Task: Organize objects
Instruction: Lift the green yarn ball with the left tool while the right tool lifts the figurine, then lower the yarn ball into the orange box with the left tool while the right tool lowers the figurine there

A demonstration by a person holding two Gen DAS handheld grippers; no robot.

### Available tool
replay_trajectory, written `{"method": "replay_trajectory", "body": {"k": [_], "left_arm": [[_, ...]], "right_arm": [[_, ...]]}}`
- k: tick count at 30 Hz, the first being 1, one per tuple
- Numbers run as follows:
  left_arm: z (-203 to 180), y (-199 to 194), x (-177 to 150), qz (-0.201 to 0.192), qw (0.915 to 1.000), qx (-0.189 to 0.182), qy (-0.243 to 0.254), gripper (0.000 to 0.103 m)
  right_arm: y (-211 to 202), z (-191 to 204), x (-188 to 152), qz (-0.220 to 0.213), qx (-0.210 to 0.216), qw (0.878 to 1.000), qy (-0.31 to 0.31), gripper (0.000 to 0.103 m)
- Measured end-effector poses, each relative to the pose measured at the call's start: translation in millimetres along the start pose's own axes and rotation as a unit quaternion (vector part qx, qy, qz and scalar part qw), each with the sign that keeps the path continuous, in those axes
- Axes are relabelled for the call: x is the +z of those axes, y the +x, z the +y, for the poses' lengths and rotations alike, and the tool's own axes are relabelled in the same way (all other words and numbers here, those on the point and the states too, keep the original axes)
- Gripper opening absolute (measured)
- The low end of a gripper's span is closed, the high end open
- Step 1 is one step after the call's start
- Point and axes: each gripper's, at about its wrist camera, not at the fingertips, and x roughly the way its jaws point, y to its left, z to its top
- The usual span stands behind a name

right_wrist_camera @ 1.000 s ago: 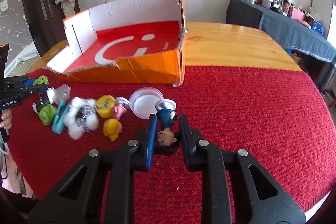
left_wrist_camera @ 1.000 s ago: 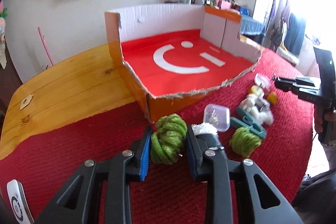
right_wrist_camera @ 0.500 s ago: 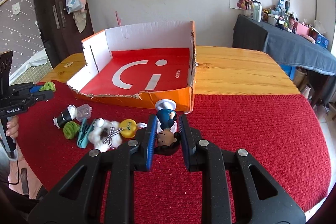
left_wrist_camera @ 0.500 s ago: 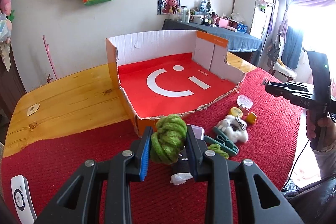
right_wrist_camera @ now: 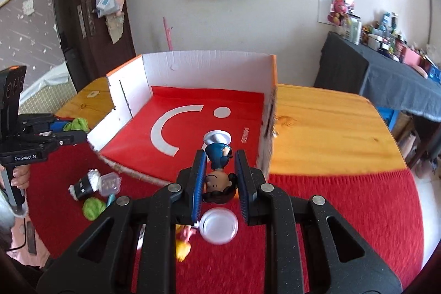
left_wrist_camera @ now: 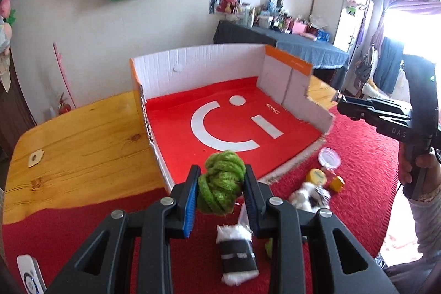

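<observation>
My left gripper (left_wrist_camera: pixel 222 183) is shut on a green yarn ball (left_wrist_camera: pixel 222 182) and holds it in the air at the near edge of the open cardboard box (left_wrist_camera: pixel 193 65) with a red floor. My right gripper (right_wrist_camera: pixel 219 166) is shut on a small doll figure (right_wrist_camera: pixel 219 172) with a blue body and a round white base, held above the box's near right corner (right_wrist_camera: pixel 264 156). The left gripper also shows in the right wrist view (right_wrist_camera: pixel 69 130), the right gripper in the left wrist view (left_wrist_camera: pixel 341 105).
Loose items lie on the red cloth in front of the box: a black-and-white fuzzy roll (left_wrist_camera: pixel 237 252), a white fluffy toy (left_wrist_camera: pixel 308 196), yellow pieces (left_wrist_camera: pixel 318 177), a clear round lid (right_wrist_camera: pixel 219 225), a second green yarn ball (right_wrist_camera: pixel 93 207), a clear small case (right_wrist_camera: pixel 110 182). A white remote (left_wrist_camera: pixel 30 276) lies near left.
Both grippers have risen and moved forward toward the box with their objects still held. The loose items on the cloth now lie below and behind the fingertips.
</observation>
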Motion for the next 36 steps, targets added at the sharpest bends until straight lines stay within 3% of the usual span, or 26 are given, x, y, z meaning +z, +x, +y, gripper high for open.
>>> {"method": "replay_trajectory", "body": {"k": [6,16,24,36], "left_arm": [[0.1,34.9,17.2,0.045,0.9986,0.015,0.025,0.032],[-0.4,77.0,20.6,0.115,0.9898,0.036,0.076,0.032],[-2.1,89.6,18.3,0.139,0.9852,0.027,0.096,0.032],[2.8,101.7,30.1,0.198,0.976,0.004,0.09,0.033]], "right_arm": [[48.6,-0.5,18.7,0.06,0.014,0.998,-0.034,0.02],[104.9,-0.6,14.5,0.159,0.018,0.983,-0.087,0.02],[116.4,4.4,10.7,0.185,0.004,0.974,-0.132,0.02],[125.6,8.1,13.8,0.205,0.005,0.967,-0.149,0.02]]}}
